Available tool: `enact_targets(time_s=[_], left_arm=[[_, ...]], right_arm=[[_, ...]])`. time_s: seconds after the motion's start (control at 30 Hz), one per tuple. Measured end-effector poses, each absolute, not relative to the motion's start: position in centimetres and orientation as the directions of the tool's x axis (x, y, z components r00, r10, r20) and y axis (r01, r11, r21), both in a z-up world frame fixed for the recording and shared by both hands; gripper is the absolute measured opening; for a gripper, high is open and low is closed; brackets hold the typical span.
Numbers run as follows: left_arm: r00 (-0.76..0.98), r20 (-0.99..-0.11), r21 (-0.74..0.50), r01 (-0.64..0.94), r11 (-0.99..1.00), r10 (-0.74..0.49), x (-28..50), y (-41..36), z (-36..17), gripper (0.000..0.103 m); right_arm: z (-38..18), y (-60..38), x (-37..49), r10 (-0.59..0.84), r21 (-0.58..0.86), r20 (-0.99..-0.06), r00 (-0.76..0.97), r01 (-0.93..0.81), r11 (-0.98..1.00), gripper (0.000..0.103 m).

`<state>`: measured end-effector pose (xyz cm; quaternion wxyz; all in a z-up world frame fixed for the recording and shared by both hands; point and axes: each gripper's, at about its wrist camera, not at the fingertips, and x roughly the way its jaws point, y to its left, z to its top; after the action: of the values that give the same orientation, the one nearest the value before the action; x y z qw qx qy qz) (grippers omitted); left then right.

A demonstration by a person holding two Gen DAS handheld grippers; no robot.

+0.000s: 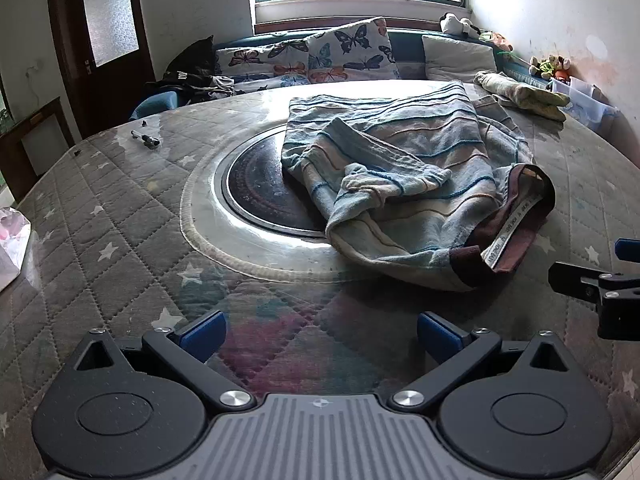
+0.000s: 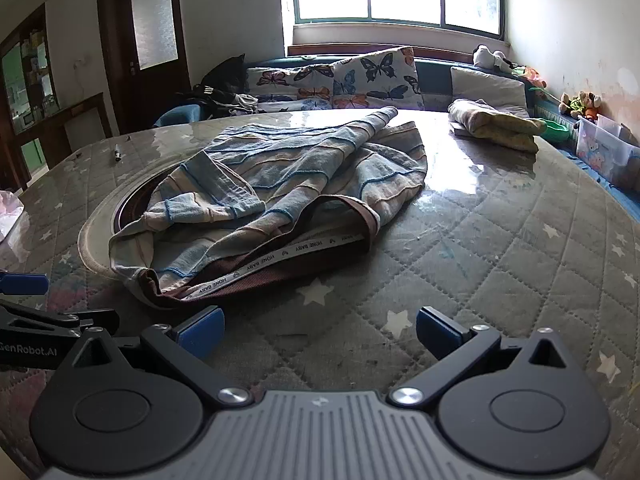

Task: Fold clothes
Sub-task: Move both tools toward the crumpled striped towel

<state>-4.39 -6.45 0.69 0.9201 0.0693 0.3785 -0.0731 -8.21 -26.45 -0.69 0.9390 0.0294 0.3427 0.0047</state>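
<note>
Left tongs (image 1: 320,336) are hovering low over the table (image 1: 120,248) at lower centre of the left view, blue pads apart, holding nothing. The striped shirt (image 1: 400,184) is lying rumpled at centre frame, partly over the dark round plate (image 1: 256,188), brown collar (image 1: 516,220) facing the tongs. Right tongs (image 2: 320,332) are sitting at lower centre of the right view, pads likewise apart, empty, collar just ahead. Judgement: each should be pinching one shoulder beside the collar, through both layers, then pulling outward to flatten before folding. A folded garment (image 2: 496,124) is resting at upper right.
</note>
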Motion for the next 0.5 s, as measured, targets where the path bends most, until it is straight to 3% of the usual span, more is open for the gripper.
enact_targets(time_s=[0.5], left_arm=[[0.694, -0.715, 0.076, 0.200, 0.977, -0.087, -4.14, -6.95, 0.52, 0.103]], right_arm=[[-0.93, -26.58, -8.08, 0.036, 0.071, -0.651, 0.758, 0.013, 0.997, 0.103]])
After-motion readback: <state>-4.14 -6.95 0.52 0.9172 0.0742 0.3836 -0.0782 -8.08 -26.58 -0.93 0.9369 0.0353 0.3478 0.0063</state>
